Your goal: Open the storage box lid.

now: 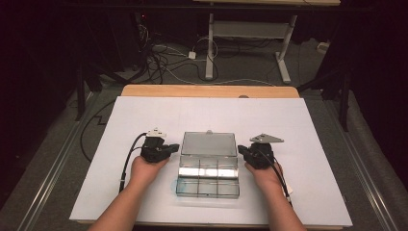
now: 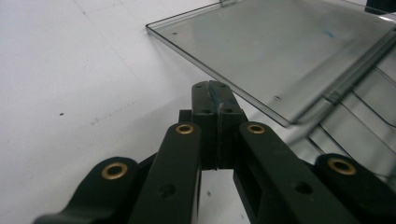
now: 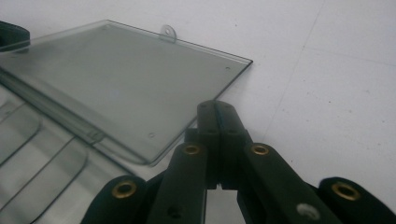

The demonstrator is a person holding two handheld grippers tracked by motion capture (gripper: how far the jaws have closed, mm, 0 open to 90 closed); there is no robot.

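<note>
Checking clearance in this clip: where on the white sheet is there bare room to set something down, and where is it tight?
The white sheet is bare between its far edge and the open clear compartment box, and out to both side edges beyond the hands. It is tight mid-table: the left gripper and right gripper, both shut, flank the box closely by its lid.

A clear glossy plastic box (image 1: pixel 208 166) lies on a matt white sheet (image 1: pixel 298 125) over a wooden table (image 1: pixel 192 91).
</note>
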